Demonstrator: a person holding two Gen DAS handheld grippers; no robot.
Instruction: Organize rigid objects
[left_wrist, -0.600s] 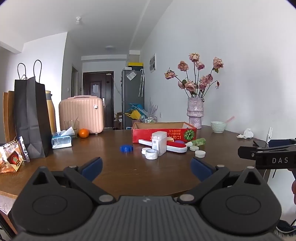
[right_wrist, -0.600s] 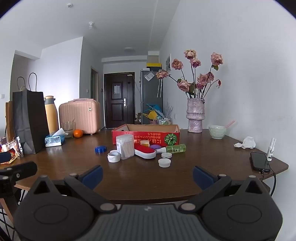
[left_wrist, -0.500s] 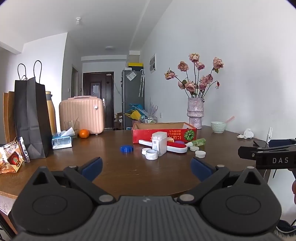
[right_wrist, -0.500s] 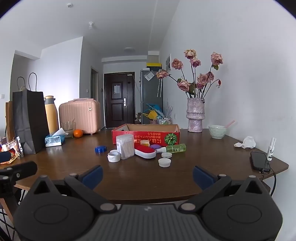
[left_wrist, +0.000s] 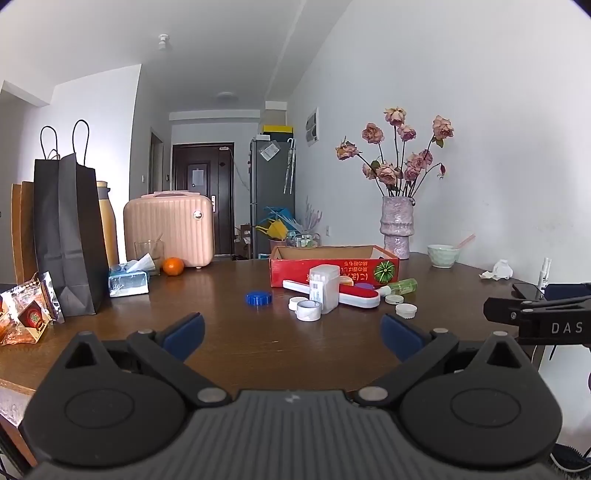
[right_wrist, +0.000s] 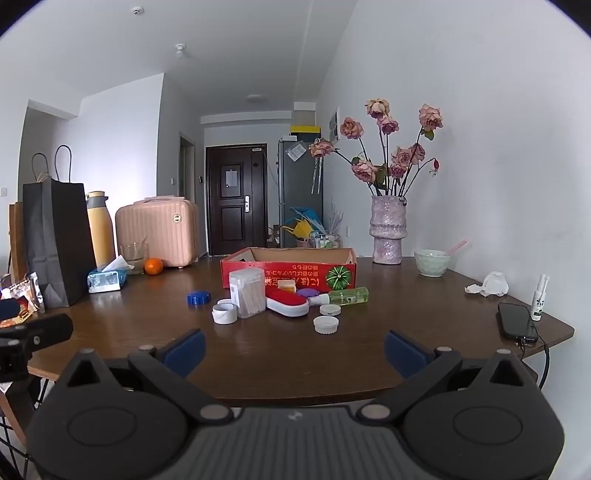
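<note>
Brown wood covers the desk (right_wrist: 280, 354), which sits by a white wall. Nearest to us, the left gripper (left_wrist: 291, 334) hangs over the front edge with its blue fingers spread wide and nothing between them. The right gripper (right_wrist: 293, 345) does the same, wide and holding nothing. A little farther in, small things lie close together: white caps (right_wrist: 326, 325), a white tape roll (right_wrist: 224, 315), a blue lid (right_wrist: 198, 298), a clear box of sticks (right_wrist: 247, 292), a red and white brush (right_wrist: 287, 306) and a green bottle (right_wrist: 347, 296) lying on its side. Just behind them sits the red cardboard box (right_wrist: 290, 275). Off to the right, a black phone (right_wrist: 516, 320) lies near the desk edge. Far back stand a vase of pink roses (right_wrist: 387, 229), a pink suitcase (right_wrist: 159, 230) and a black paper bag (right_wrist: 59, 240).
</note>
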